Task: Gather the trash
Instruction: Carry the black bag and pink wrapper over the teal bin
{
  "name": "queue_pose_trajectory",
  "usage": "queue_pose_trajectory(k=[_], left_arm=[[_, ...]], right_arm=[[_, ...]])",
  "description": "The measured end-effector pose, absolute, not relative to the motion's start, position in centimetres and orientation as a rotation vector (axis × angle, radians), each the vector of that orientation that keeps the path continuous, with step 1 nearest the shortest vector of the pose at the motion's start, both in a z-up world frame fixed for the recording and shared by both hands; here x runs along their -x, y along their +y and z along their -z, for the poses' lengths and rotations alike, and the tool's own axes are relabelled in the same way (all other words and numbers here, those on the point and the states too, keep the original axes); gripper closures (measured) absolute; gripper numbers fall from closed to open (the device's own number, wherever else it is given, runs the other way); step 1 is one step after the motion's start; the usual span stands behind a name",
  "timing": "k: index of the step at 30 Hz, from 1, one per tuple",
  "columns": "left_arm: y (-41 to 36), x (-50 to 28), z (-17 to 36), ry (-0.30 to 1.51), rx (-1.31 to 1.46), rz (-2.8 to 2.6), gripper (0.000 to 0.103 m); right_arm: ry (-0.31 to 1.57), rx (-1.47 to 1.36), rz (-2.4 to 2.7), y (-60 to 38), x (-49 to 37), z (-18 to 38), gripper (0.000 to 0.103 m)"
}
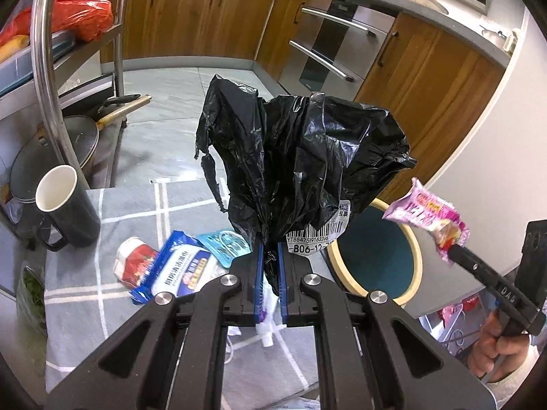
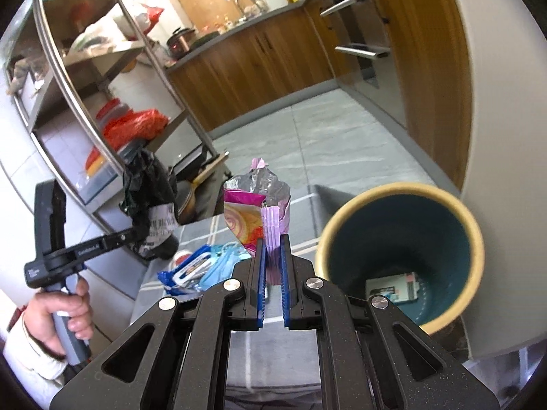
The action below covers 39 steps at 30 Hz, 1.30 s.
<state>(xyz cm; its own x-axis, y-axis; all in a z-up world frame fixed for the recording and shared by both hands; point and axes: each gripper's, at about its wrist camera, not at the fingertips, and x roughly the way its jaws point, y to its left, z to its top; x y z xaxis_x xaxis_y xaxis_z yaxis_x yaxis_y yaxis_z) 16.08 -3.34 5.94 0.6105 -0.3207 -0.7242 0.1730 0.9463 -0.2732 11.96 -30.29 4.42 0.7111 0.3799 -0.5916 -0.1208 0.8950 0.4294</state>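
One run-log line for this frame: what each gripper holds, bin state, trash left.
left gripper: shut on black plastic bag | right gripper: shut on pink snack wrapper | teal bin: one packet inside | tablecloth: wipes pack remains

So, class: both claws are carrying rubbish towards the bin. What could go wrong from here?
1. The left claw pinches only a thin fold of the crumpled black bag; it may slip out.
2. The pink wrapper in the right claw is not yet over the bin; released now, it would probably miss.
3. Swinging the bag could knock the mug.
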Motion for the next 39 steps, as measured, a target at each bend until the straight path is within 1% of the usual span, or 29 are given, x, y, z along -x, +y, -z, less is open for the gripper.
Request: queue_pose_trajectory(k=[9,19,27,31,33,34,35,36,38,39], left_arm=[[-9.2,-15.9,-3.4,0.924,0.136,0.369,0.097],[-17.0,-17.1,-1.3,0.966,0.043,0.477,0.096],[-23.5,-18.5,2.6,1.064,-0.033,0.548,0.096],[-25.5,-19.3,4.8,1.120,-0.051,0.566,0.096],[-25.5,-19.8,5.6,1.136,-0.047,0.572,0.091],[-25.4,-20.0,5.8,1.141,-0.035,0.580,0.085],[-25.2,-20.1,5.9,1.144,-0.025,0.586,0.074],[-25.3,-20.1,5.9,1.141,-0.021,0.585,0.068],[-25.2,-20.2,5.7,1.129,-0.018,0.584,0.050],[-24.9,-20.2,5.5,1.119,-0.017,0.585,0.048]], right_arm=[[0.715,-0.360,-0.180,-34.1,-10.1,-3.8,0.094],[0.696,-0.413,-0.079,-37.6,-8.9,-3.1,0.094],[0.705,-0.442,-0.016,-39.7,-8.4,-2.0,0.094],[0.728,-0.463,0.012,-40.4,-8.7,-1.1,0.094],[0.740,-0.467,0.022,-40.6,-8.8,-0.6,0.094],[0.745,-0.466,0.025,-40.7,-8.9,-0.5,0.094],[0.751,-0.465,0.030,-40.6,-9.1,-0.3,0.094],[0.759,-0.465,0.036,-40.6,-9.2,-0.1,0.094],[0.770,-0.463,0.042,-40.5,-9.5,0.2,0.094],[0.776,-0.461,0.046,-40.5,-9.7,0.4,0.094]])
